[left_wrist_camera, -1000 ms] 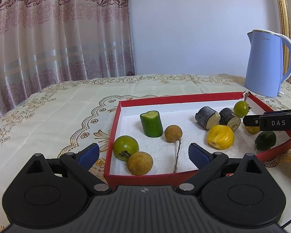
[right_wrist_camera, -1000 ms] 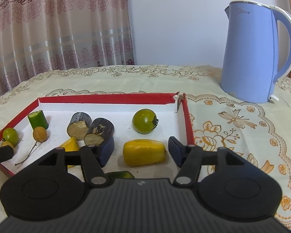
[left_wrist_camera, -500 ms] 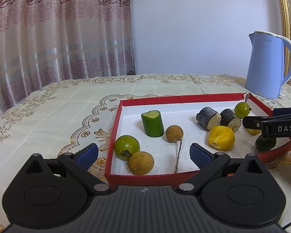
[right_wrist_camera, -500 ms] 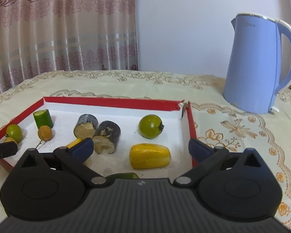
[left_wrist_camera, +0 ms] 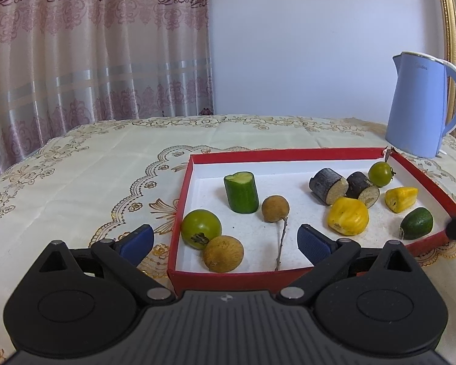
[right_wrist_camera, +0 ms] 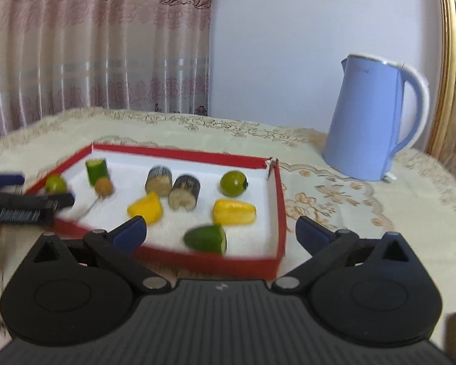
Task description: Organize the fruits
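Note:
A red tray (left_wrist_camera: 288,153) with a white floor holds all the fruit. At its near left lie a green tomato (left_wrist_camera: 201,228) and a brown longan (left_wrist_camera: 223,254); behind them are a cucumber piece (left_wrist_camera: 241,192) and a stemmed longan (left_wrist_camera: 275,209). To the right are two dark cane pieces (left_wrist_camera: 328,186), a small green tomato (left_wrist_camera: 380,174), two yellow pieces (left_wrist_camera: 348,216) and a green fruit (left_wrist_camera: 417,227). My left gripper (left_wrist_camera: 225,238) stands open over the tray's near left corner, holding nothing. My right gripper (right_wrist_camera: 222,232) is open and empty, just short of the tray's near rim (right_wrist_camera: 209,260), with the yellow piece (right_wrist_camera: 234,212) lying free beyond it.
A light blue kettle (left_wrist_camera: 422,106) stands behind the tray's far right corner, also seen as the kettle (right_wrist_camera: 377,118) in the right wrist view. An embroidered cream tablecloth (left_wrist_camera: 91,167) covers the table. A curtain and a wall close off the back.
The right gripper's jaws spread wide off the yellow piece, and the gripper drew back out of the tray toward its near side. The left gripper stayed where it was.

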The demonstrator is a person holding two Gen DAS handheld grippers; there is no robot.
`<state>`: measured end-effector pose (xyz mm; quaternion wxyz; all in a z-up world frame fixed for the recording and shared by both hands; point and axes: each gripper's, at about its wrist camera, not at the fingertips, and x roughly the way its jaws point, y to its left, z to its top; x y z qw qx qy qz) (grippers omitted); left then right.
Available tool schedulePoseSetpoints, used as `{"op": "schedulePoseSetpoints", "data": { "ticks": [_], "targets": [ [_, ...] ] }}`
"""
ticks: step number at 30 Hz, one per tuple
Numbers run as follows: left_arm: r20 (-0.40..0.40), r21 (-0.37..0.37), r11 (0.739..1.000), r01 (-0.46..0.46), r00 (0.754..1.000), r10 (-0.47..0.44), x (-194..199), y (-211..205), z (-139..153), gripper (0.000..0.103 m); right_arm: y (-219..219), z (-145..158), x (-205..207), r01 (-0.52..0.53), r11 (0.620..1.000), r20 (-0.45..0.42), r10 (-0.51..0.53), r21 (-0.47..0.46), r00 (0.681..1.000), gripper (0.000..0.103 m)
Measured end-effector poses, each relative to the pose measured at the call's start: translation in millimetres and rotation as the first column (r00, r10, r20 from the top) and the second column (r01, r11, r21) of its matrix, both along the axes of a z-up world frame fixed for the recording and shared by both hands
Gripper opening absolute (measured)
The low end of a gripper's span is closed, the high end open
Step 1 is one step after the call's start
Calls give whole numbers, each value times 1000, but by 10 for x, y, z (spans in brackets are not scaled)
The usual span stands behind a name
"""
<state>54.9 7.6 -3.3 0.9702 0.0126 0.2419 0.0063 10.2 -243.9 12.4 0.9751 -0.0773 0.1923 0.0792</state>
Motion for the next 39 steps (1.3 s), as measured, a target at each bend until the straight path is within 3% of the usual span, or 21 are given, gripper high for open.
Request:
{"op": "schedulePoseSetpoints", "data": {
  "ticks": [8, 13, 18, 23, 31, 39],
  "targets": [
    [1, -2, 1000, -2, 1000, 2, 6, 8, 6, 101, 70, -205, -258, 58, 998, -68, -59, -13, 996, 103],
    [-13, -2, 1000, -13, 1000, 13, 22, 15, 11, 101, 65, -302, -158, 56, 998, -129, -53, 15, 990, 103],
    [-21, -1, 1000, -24, 999, 24, 34, 10, 29, 101, 138, -398, -56, 88, 996, -164, -92, -32, 982, 103],
    [-21, 4, 1000, -27, 999, 27, 23, -6, 48, 101, 46, -434, -30, 115, 992, -214, -102, 46, 971, 103],
    [-24, -31, 1000, -7, 1000, 6, -26, -6, 120, 101, 61, -447, -36, 118, 992, -217, -104, 54, 971, 103],
    [-29, -3, 1000, -11, 1000, 11, -25, -84, 109, 101, 53, -445, -33, 118, 992, -216, -104, 54, 971, 103]
  ]
}}
